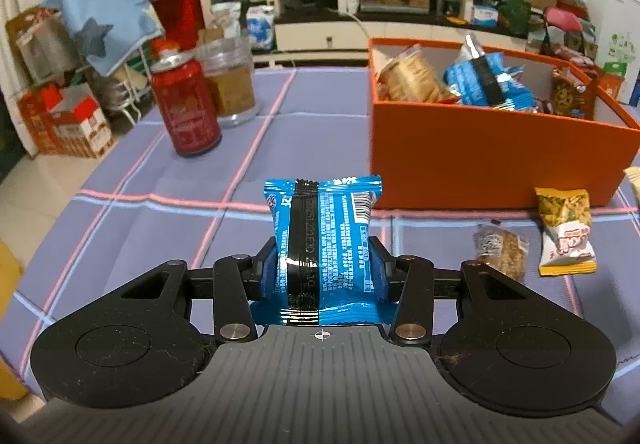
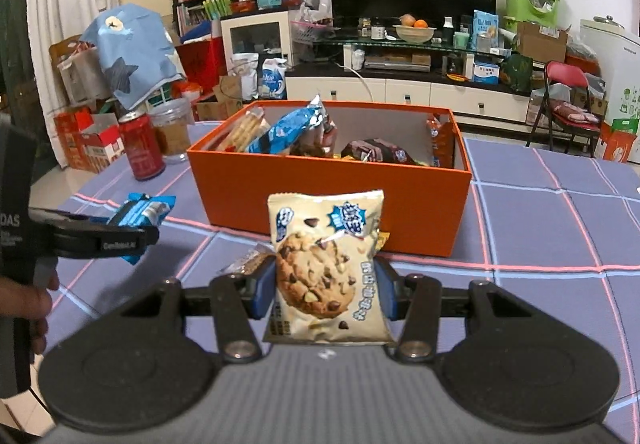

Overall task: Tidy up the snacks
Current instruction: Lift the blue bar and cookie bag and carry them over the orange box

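Left wrist view: blue snack packet (image 1: 324, 244) upright, clamped between left fingers (image 1: 262, 278); cookie packet (image 2: 326, 268) likewise between right fingers (image 2: 262, 290).

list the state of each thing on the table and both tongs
left tongs: shut on blue packet
right tongs: shut on cookie packet
orange box: open, holding snacks
red can: upright
clear jar: upright
yellow packet: on cloth
brown snack bar: on cloth
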Demonstrator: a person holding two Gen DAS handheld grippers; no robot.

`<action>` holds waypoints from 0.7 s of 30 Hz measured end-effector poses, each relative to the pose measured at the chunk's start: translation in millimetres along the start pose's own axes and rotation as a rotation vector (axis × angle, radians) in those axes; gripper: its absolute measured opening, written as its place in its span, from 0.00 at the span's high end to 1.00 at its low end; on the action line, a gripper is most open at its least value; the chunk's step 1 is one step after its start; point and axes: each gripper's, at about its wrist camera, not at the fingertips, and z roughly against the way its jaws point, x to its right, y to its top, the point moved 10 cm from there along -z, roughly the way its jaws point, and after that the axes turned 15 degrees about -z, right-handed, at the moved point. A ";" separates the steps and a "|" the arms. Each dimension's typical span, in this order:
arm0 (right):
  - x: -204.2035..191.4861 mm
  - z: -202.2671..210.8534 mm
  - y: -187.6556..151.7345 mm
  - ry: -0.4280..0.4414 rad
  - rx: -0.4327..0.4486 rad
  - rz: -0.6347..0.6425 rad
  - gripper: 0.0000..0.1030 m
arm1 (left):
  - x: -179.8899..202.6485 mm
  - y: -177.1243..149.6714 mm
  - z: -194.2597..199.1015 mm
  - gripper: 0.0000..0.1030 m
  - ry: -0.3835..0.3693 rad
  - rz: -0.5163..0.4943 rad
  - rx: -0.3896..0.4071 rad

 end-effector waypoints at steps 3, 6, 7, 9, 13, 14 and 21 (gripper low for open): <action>-1.1 1.0 2.4 0.003 0.002 -0.001 0.51 | 3.4 6.6 10.3 0.94 0.000 -0.020 0.030; -0.8 2.3 1.3 0.005 0.005 -0.003 0.51 | 8.2 10.0 16.2 0.94 -0.008 -0.025 0.042; -0.7 2.3 0.8 0.006 0.004 -0.003 0.51 | 9.5 10.1 17.0 0.94 -0.010 -0.029 0.042; -1.3 2.0 -0.2 0.005 0.001 -0.002 0.51 | 11.7 10.6 17.2 0.94 -0.012 -0.037 0.039; -2.4 0.9 -2.6 0.003 -0.003 -0.002 0.51 | 13.0 8.6 16.6 0.94 -0.017 -0.040 0.034; -2.6 0.9 -2.5 0.002 -0.004 -0.002 0.51 | 13.0 8.8 16.8 0.94 -0.016 -0.040 0.034; -3.0 0.3 -1.8 0.001 0.001 0.001 0.51 | 13.9 8.3 17.7 0.94 -0.023 -0.039 0.036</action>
